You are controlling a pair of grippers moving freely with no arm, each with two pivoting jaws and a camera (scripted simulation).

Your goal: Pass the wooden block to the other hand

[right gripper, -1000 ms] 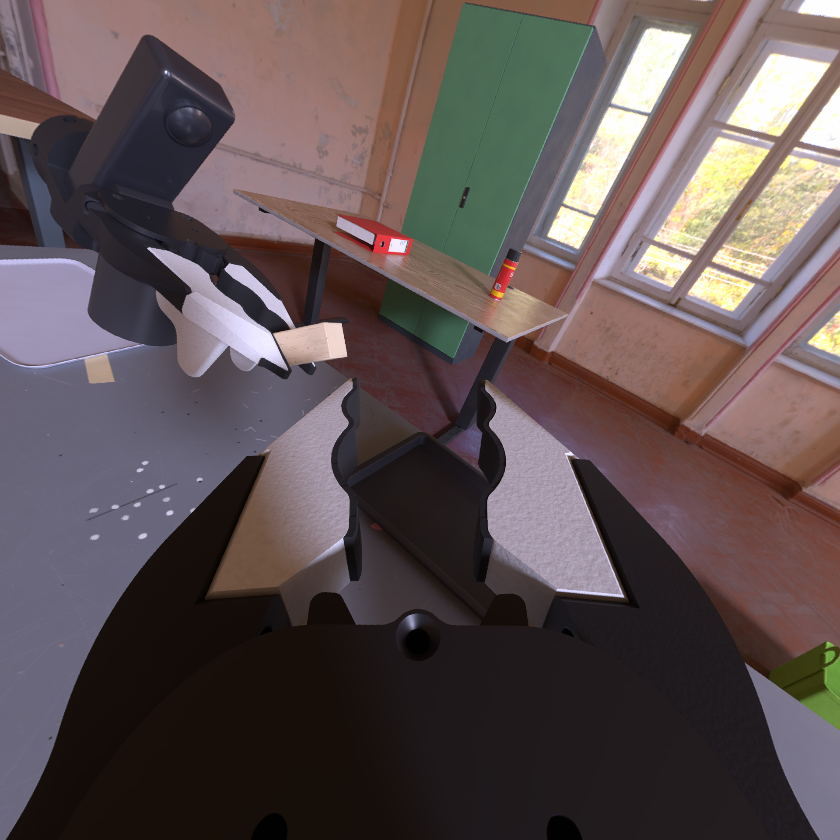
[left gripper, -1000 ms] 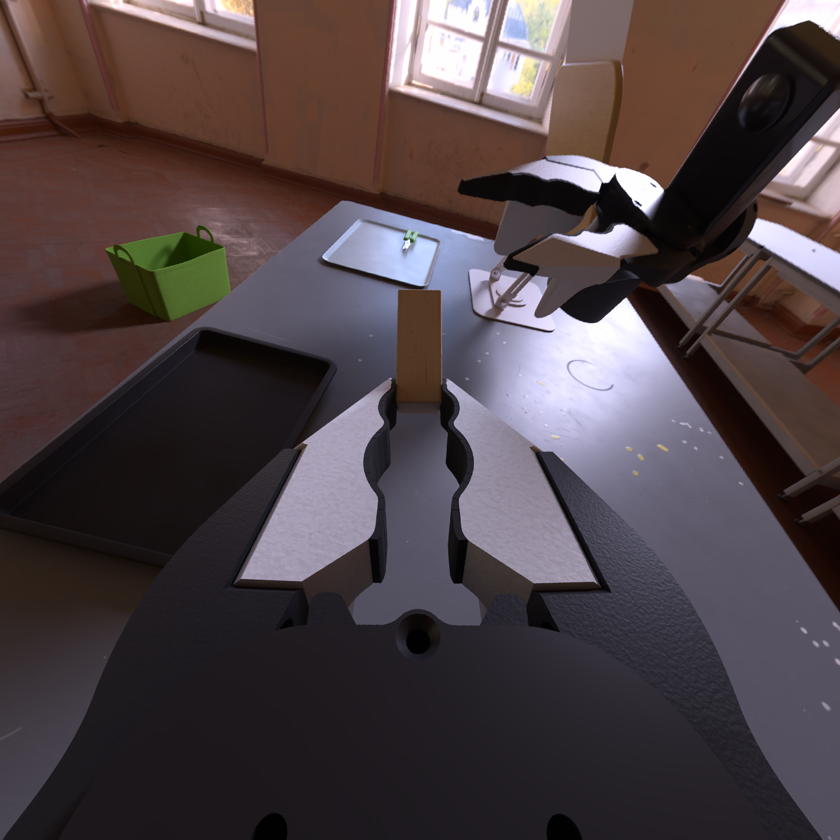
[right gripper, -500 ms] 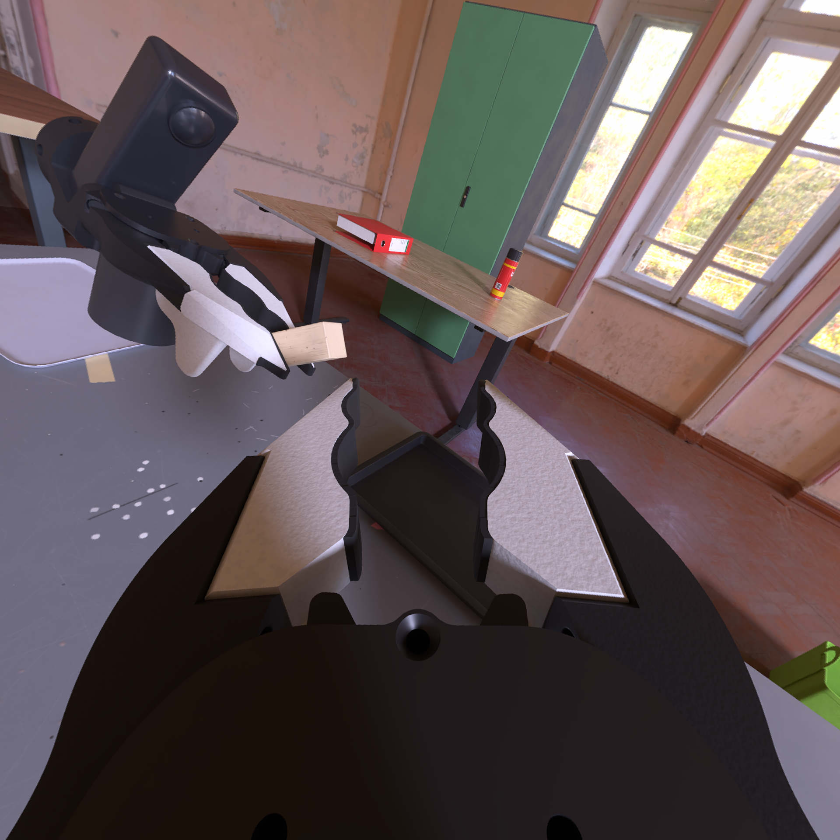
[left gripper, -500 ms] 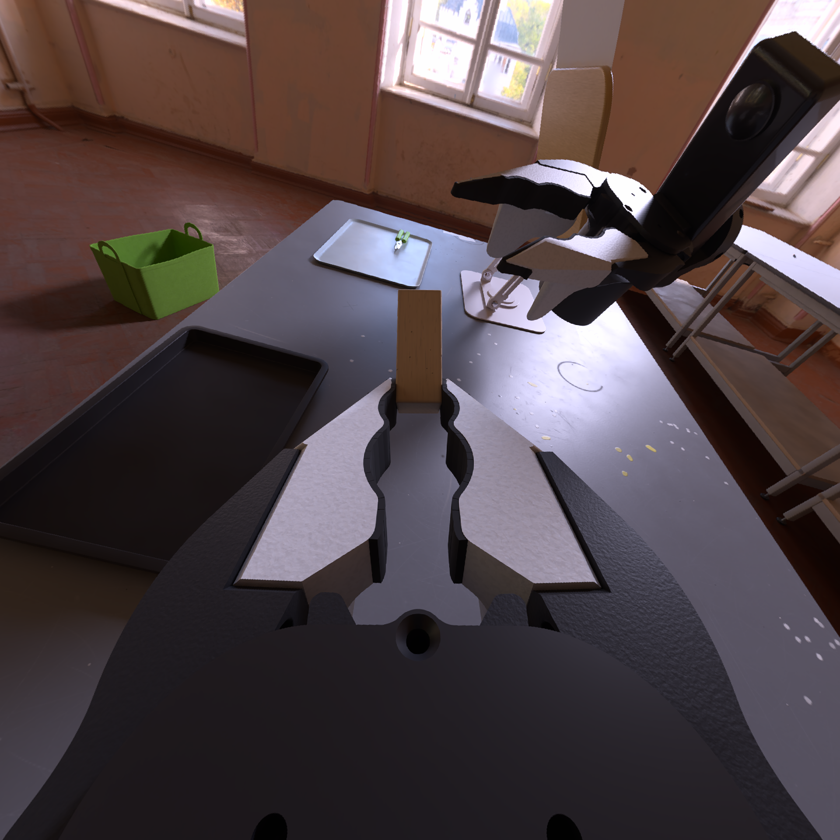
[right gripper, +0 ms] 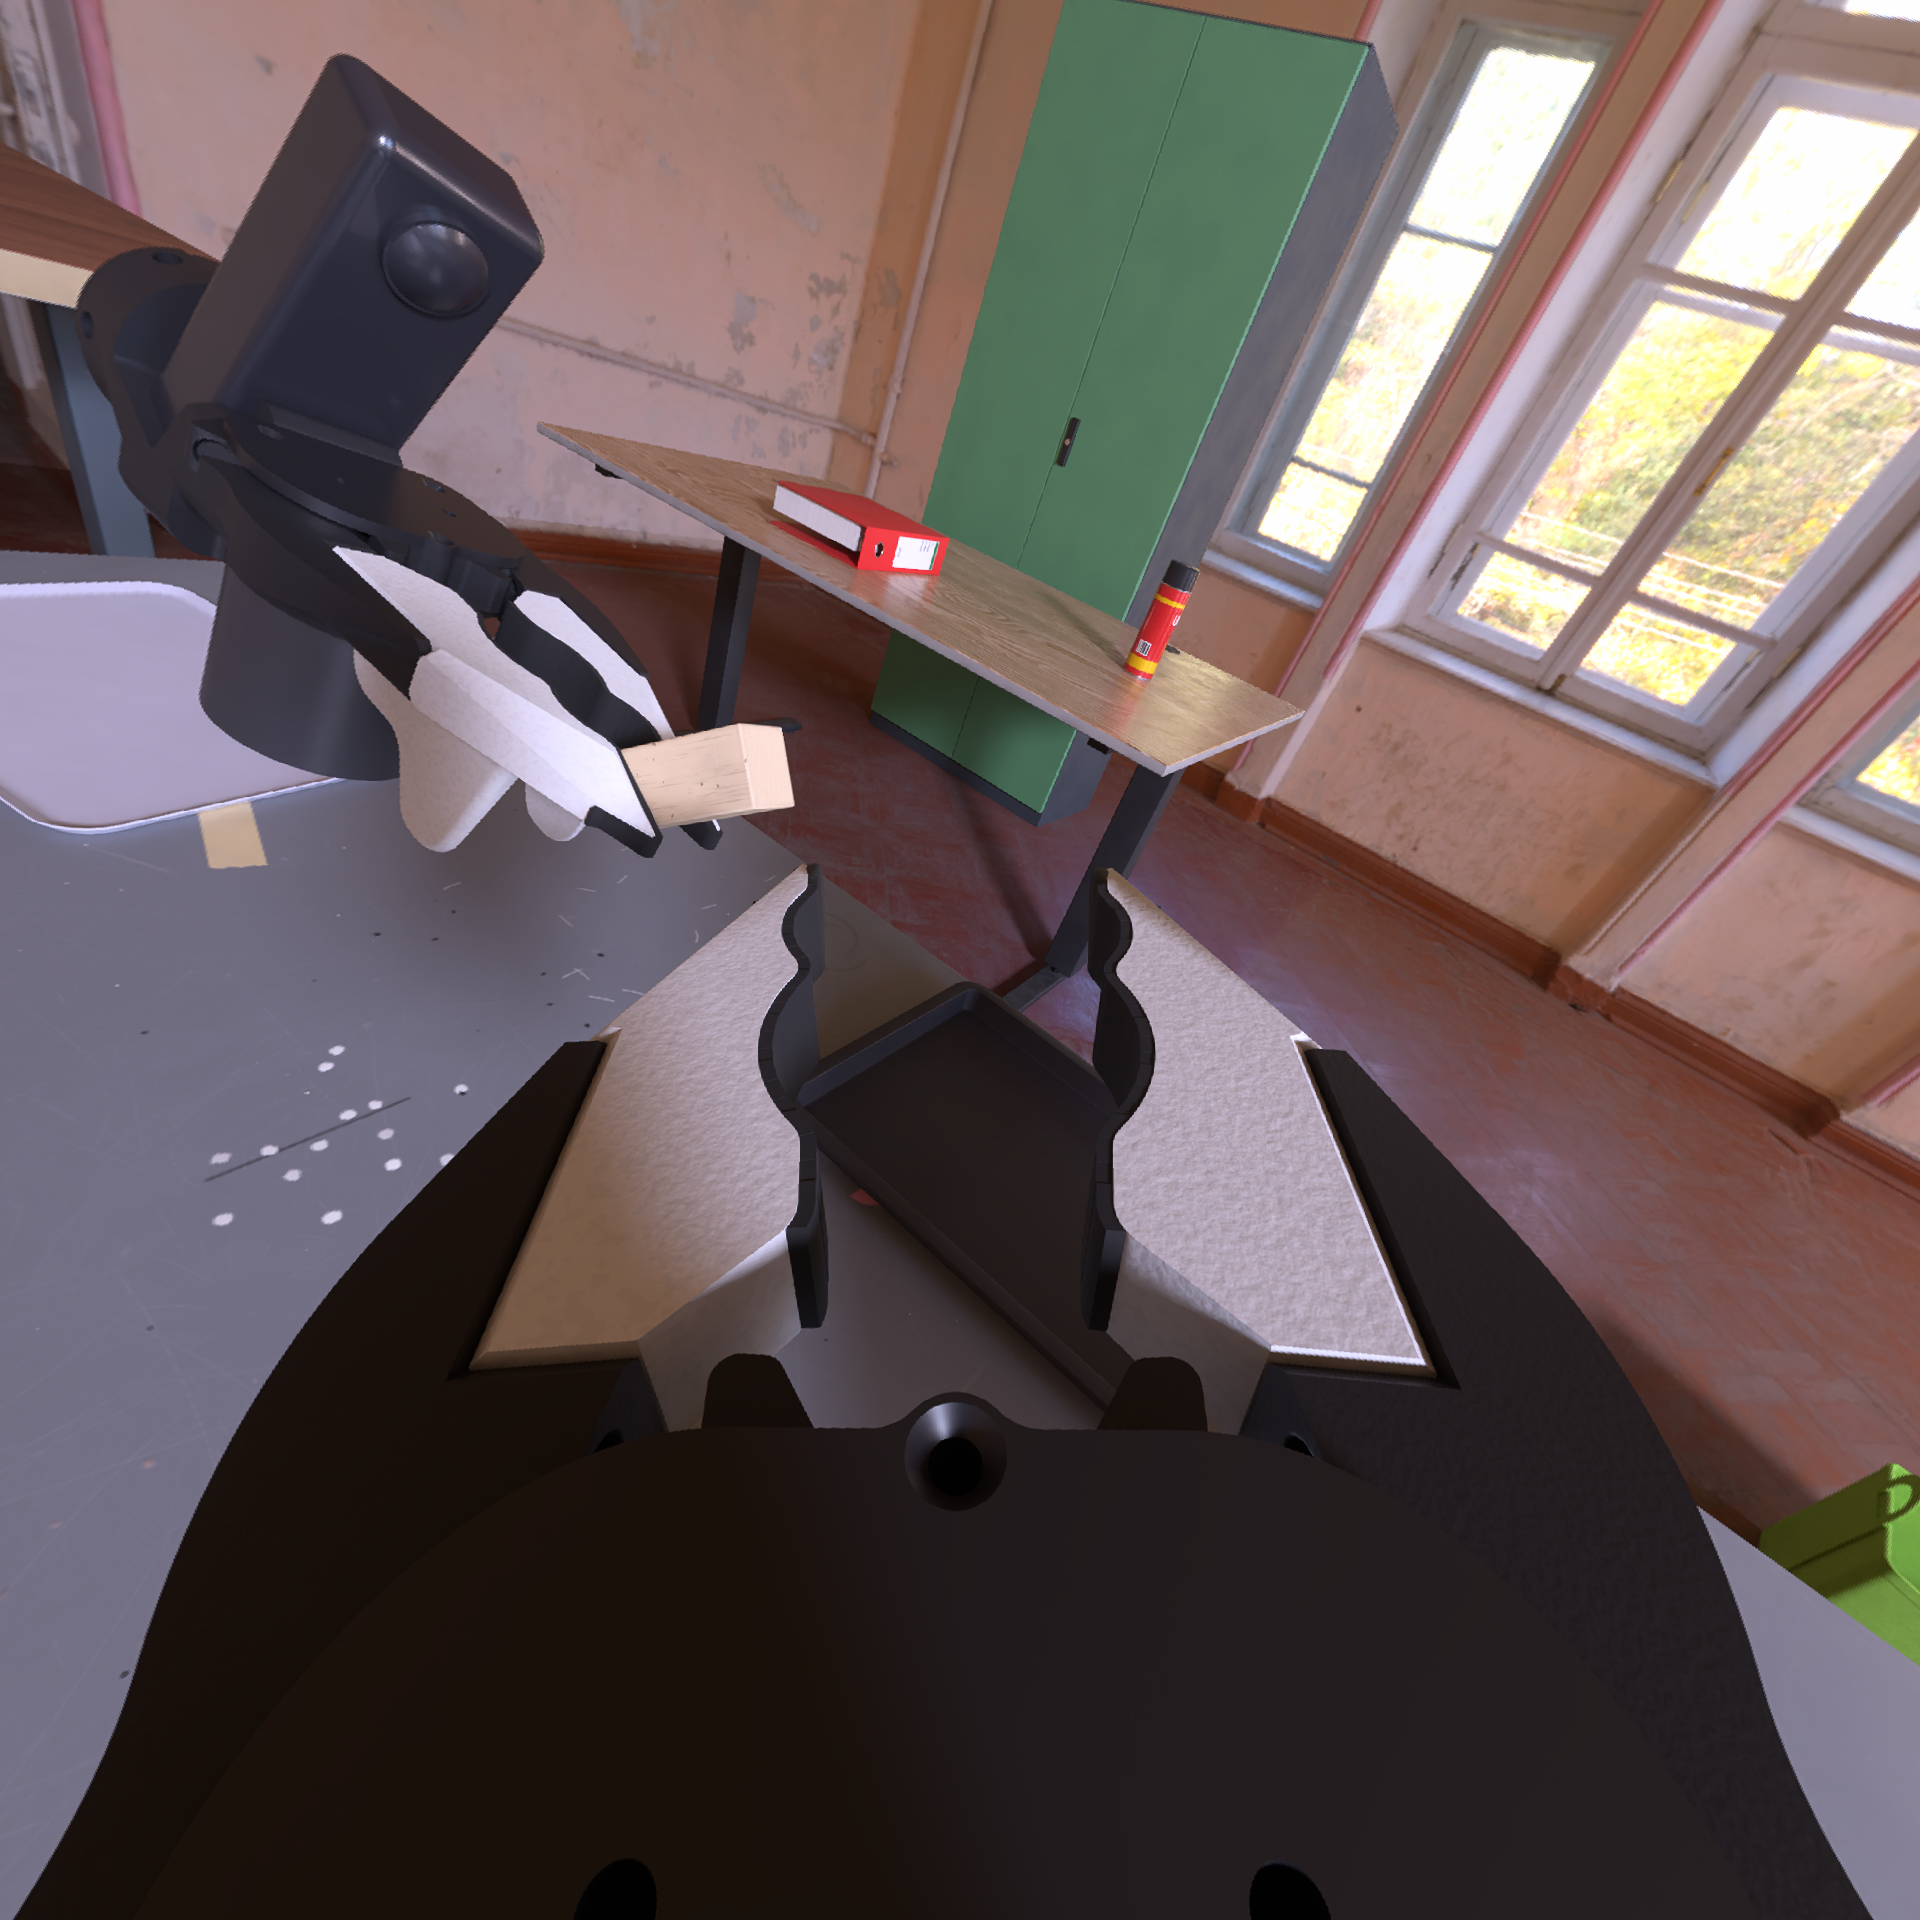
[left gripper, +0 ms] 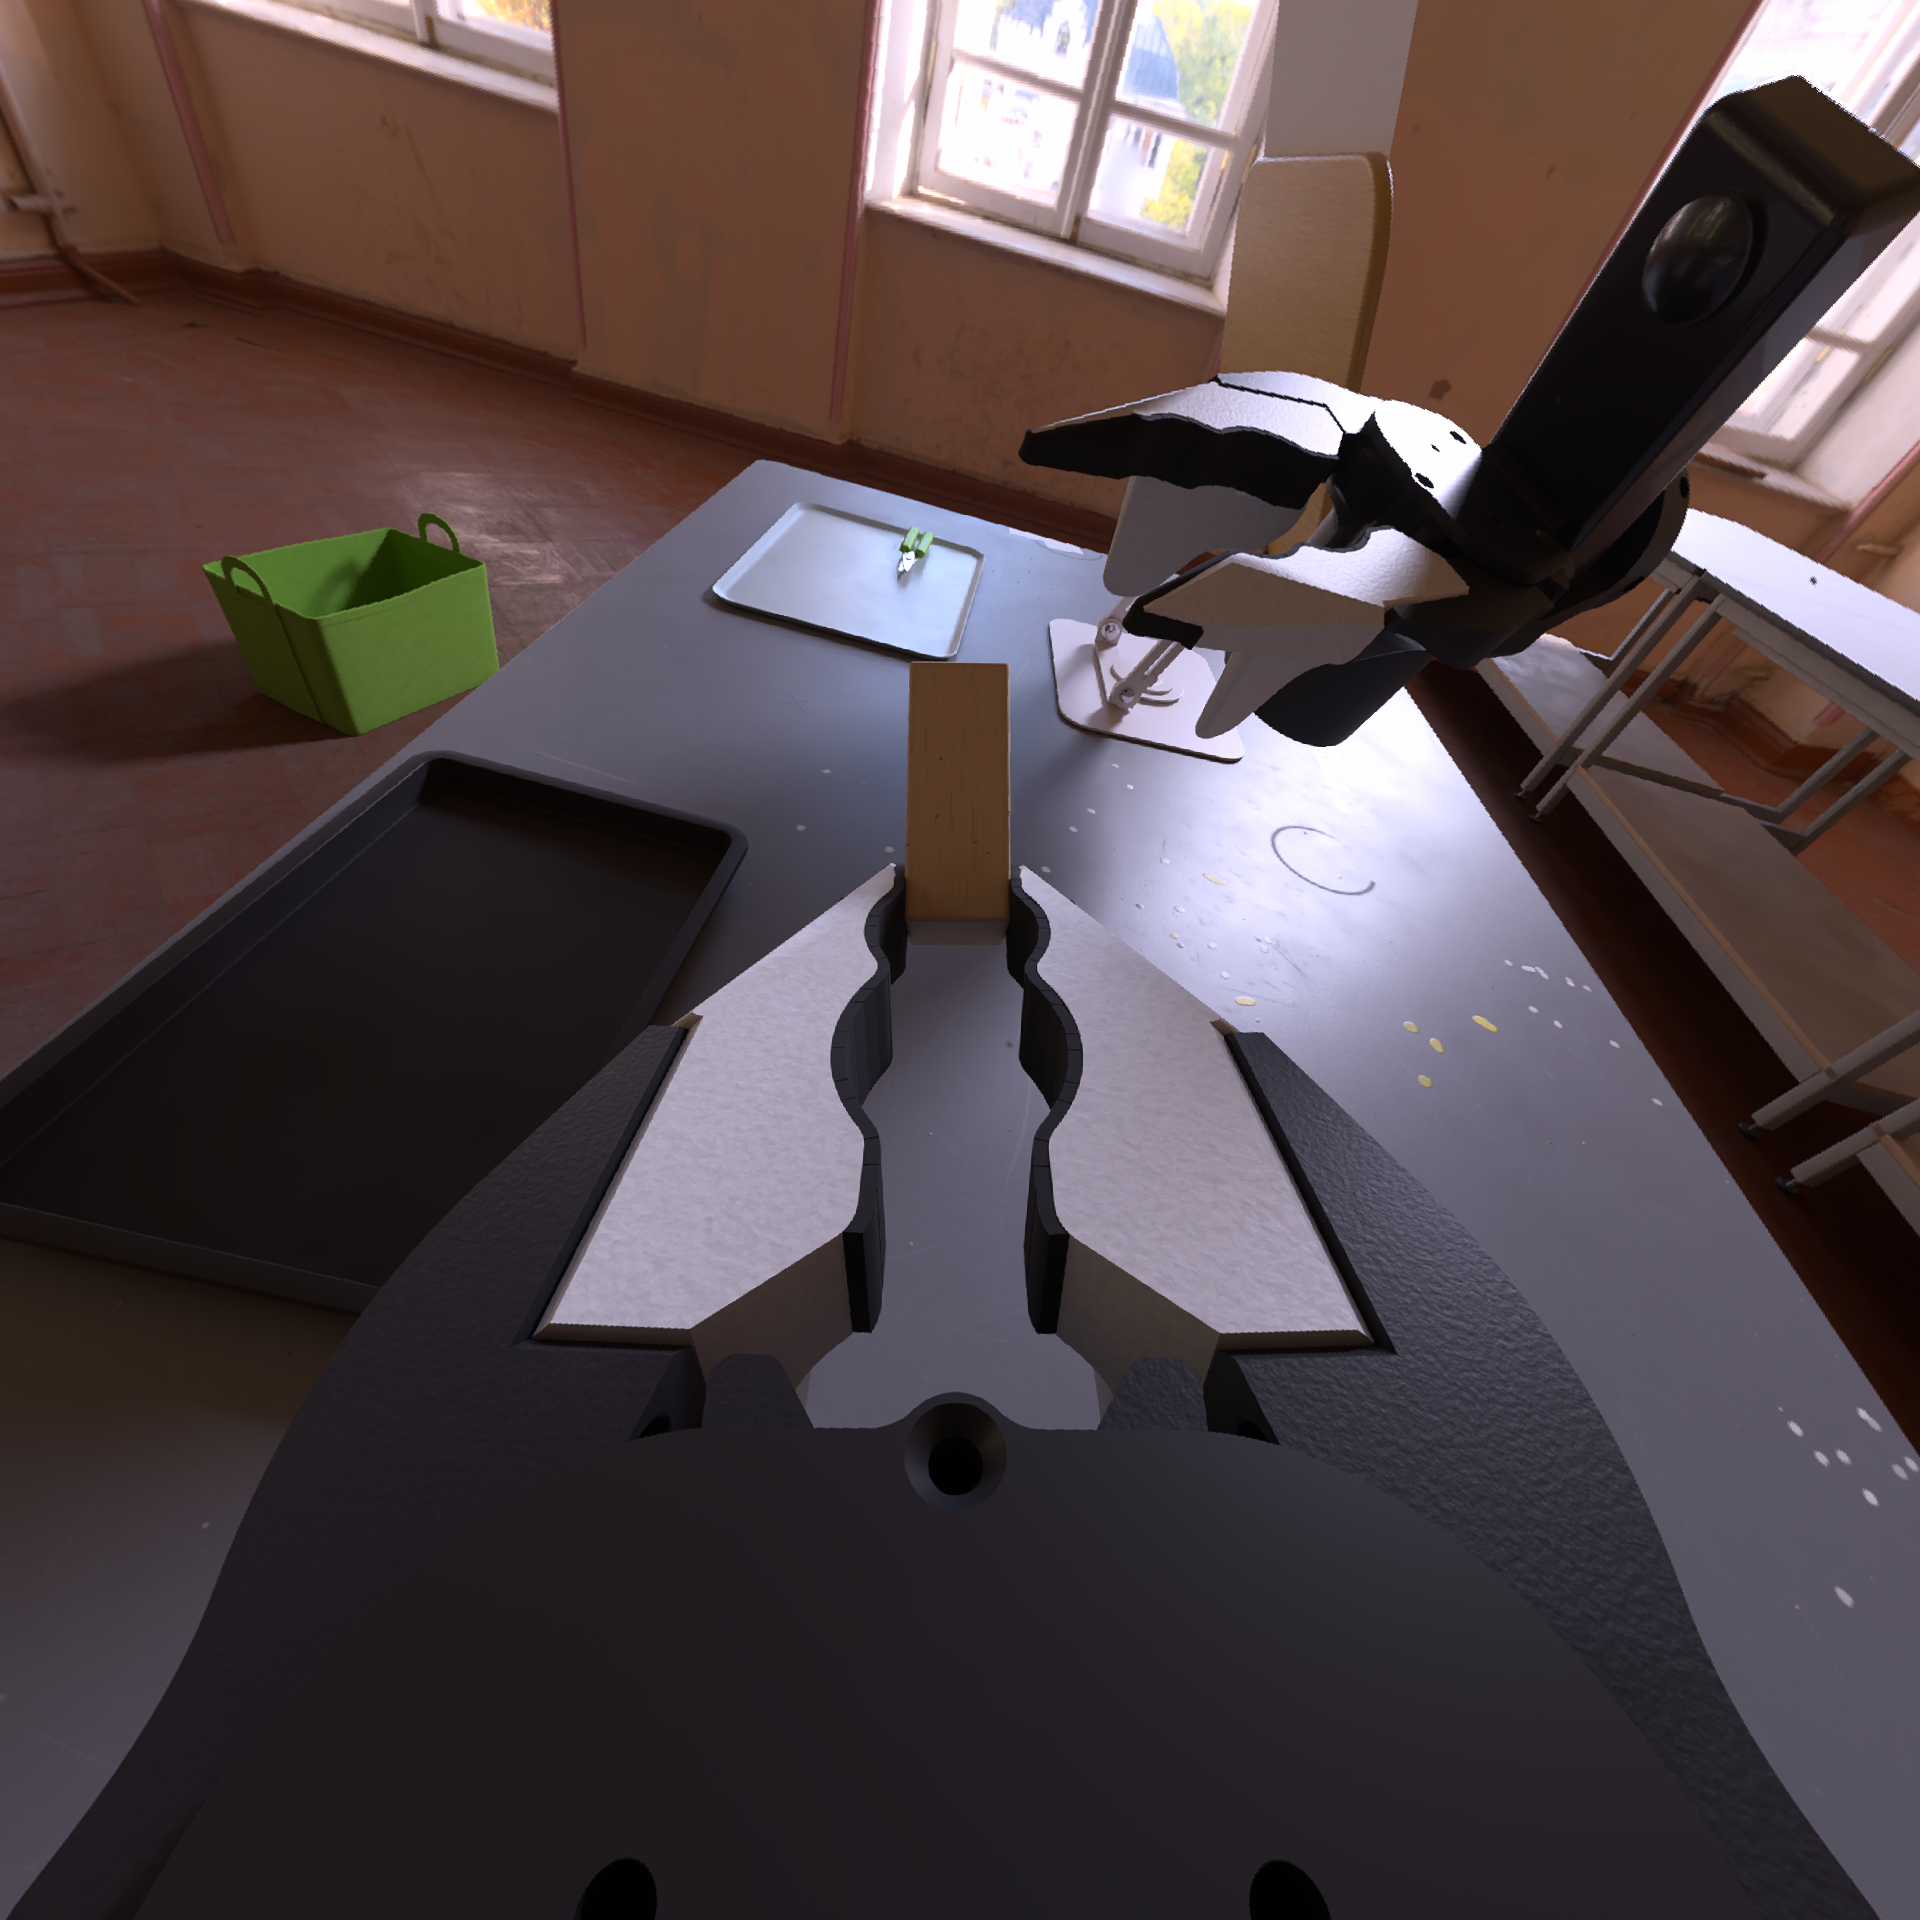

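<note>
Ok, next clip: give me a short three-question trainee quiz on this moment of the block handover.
1. True or false: the wooden block is clamped between the fingertips of the left tool.
2. The right tool is: A) shut on the block, B) open and empty, C) shut on nothing.
3. Fill in: below the left tool, on the grey table, lies a long ___ tray.

Key
1. True. The block sticks out past the tips, and the right wrist view shows the same grip.
2. B. Its fingers stand apart, and the block is up and to the left of them, not between them.
3. Black.
</note>
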